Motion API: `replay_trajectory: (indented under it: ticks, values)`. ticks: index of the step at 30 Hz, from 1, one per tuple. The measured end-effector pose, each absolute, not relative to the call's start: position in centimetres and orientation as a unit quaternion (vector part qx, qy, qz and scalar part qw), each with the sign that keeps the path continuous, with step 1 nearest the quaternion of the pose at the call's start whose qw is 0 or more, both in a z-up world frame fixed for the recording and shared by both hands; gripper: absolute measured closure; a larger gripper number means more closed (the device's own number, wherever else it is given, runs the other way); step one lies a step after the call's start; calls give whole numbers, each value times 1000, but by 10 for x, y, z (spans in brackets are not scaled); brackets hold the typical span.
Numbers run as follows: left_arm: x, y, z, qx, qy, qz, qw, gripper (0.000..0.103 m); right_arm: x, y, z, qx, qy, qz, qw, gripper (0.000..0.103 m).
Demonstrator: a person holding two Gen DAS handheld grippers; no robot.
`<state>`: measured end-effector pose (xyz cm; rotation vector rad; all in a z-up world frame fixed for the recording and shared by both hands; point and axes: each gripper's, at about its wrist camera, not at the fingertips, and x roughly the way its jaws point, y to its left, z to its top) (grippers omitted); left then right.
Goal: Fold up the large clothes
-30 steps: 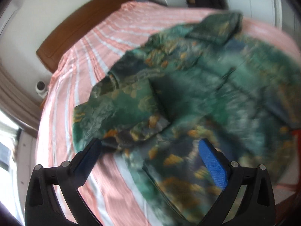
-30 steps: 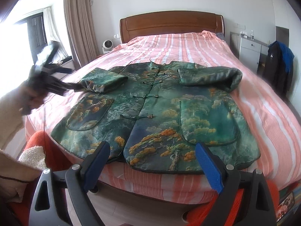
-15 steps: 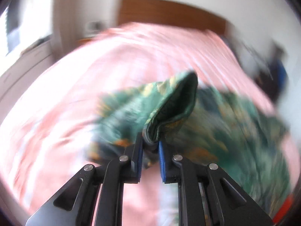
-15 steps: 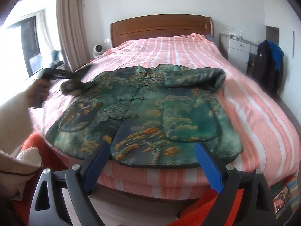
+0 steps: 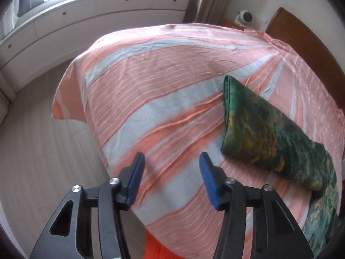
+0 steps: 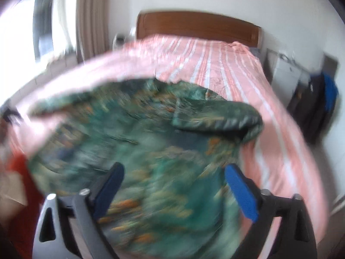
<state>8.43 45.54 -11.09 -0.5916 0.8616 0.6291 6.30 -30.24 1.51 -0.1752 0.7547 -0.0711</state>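
Judging by how the green jacket (image 6: 138,142) lies spread across the striped bedspread (image 5: 163,99), I reckon the folding has barely begun: one sleeve (image 5: 265,129) stretches outward, the other sleeve (image 6: 217,116) lies tucked over the chest. My left gripper (image 5: 170,180) hangs wide open over bare sheet, holding nothing; my right gripper (image 6: 174,191) gapes empty above the hem. Motion blur smears the right view, so buttons and hem edges escape me.
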Motion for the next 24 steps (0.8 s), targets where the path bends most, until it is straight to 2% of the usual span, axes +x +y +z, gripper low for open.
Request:
replay_trajectory:
  ticks: [2, 7, 9, 11, 12, 13, 18, 23, 24]
  values:
    - [71, 434, -106, -273, 399, 279, 830, 35, 106, -305, -1, -166, 389, -46, 905, 6]
    - [55, 374, -86, -242, 403, 229, 853, 31, 210, -301, -68, -352, 431, -76, 827, 8]
    - [63, 357, -85, -226, 404, 220, 859, 29, 239, -290, -94, -434, 416, -96, 793, 13]
    - [64, 345, -83, -216, 407, 213, 862, 28, 262, -279, -114, -488, 405, -117, 764, 37]
    - [64, 341, -82, -217, 408, 207, 862, 28, 271, -279, -115, -476, 413, -119, 767, 72]
    - [64, 336, -80, -219, 409, 199, 863, 28, 277, -282, -104, -434, 421, -117, 788, 94]
    - [68, 316, -61, -212, 393, 164, 879, 28, 228, -372, 14, -200, 328, -205, 900, 94]
    - [87, 284, -41, -218, 368, 117, 896, 23, 118, -538, 81, -35, 274, -376, 885, 94]
    - [90, 277, -40, -217, 366, 109, 898, 22, 93, -571, 82, -18, 277, -413, 867, 90]
